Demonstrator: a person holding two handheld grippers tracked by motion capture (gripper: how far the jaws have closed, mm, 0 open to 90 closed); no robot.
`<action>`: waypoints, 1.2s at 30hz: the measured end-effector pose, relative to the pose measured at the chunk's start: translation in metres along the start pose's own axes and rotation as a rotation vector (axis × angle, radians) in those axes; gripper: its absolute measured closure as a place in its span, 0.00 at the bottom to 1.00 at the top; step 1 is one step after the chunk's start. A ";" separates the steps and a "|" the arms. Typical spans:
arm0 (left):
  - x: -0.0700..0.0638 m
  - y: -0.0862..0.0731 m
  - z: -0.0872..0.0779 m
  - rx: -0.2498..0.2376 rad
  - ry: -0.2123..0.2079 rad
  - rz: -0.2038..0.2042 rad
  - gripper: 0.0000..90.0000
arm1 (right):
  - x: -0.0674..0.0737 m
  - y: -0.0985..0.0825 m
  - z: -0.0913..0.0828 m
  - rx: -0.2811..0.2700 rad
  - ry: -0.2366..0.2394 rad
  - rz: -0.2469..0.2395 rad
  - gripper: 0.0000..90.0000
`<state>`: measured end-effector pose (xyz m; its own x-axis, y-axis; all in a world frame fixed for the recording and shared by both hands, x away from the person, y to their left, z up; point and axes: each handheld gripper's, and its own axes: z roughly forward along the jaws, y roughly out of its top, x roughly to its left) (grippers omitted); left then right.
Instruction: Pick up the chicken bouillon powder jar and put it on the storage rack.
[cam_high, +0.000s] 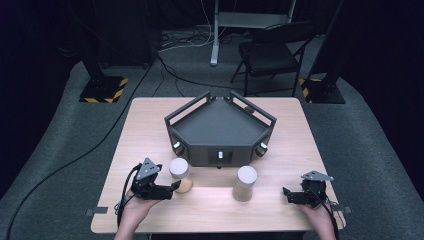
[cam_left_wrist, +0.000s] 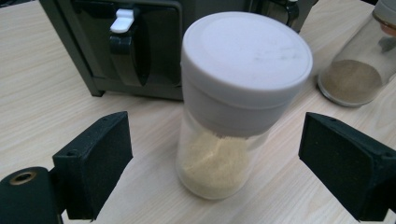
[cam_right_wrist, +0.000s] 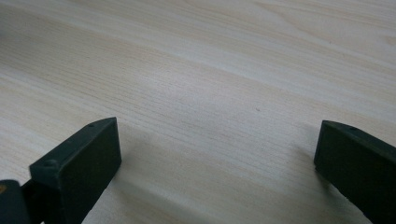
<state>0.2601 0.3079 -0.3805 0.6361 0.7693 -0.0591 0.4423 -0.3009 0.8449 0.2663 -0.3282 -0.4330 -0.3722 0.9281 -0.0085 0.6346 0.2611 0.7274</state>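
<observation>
**Left claw lined up on the near jar, not yet gripping**

My left claw (cam_left_wrist: 215, 163) stands wide, its two black pads on either side of the spice jar (cam_left_wrist: 233, 107) with bare table showing between each pad and the glass, so I hold nothing. The jar stands upright straight ahead of me, white cap up, pale powder settled in its lower half; its long axis is vertical, so my level jaws would close across its body. Just behind it is the dark tray rack (cam_left_wrist: 140, 46). A second jar (cam_high: 244, 183) stands off to the side on the wooden table (cam_high: 280, 145), between my two hands. My right claw (cam_high: 289, 195) rests well apart from it, jaws spread over bare wood, though I judge that distance only roughly from above. The left hand is plainly the nearer one.
</observation>
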 end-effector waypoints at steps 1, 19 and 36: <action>0.000 0.001 0.001 0.001 -0.002 0.003 0.10 | 0.000 0.000 0.000 0.000 0.000 0.000 0.00; 0.001 0.008 0.033 -0.001 -0.046 0.010 0.25 | 0.000 0.000 0.000 0.000 0.000 0.000 0.00; -0.004 0.004 0.036 -0.033 -0.001 -0.003 0.37 | 0.000 0.000 0.000 0.000 0.000 0.000 0.00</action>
<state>0.2822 0.2836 -0.3963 0.6359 0.7693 -0.0621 0.4231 -0.2802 0.8617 0.2663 -0.3282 -0.4330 -0.3721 0.9281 -0.0084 0.6347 0.2610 0.7274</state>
